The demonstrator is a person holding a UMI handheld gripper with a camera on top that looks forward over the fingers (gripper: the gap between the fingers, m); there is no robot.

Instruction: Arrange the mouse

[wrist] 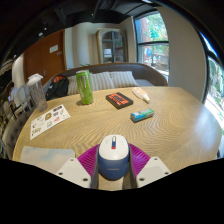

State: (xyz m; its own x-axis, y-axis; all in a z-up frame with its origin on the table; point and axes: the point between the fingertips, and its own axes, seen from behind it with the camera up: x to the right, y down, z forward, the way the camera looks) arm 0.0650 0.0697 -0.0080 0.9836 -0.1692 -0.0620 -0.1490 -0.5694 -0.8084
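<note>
A white and blue computer mouse (113, 156) sits between my two fingers, held over the near part of a round wooden table (170, 130). Both magenta pads (89, 157) press against its sides. My gripper (113, 160) is shut on the mouse. The mouse's white top faces up, with its blue rear half nearest me. I cannot tell whether it touches the table.
On the table beyond the fingers stand a green can (85, 87), a black box (119, 99), a small teal object (142, 116), a white flat object (142, 95) and a printed sheet (49, 121). A sofa (110, 78) and windows lie behind the table.
</note>
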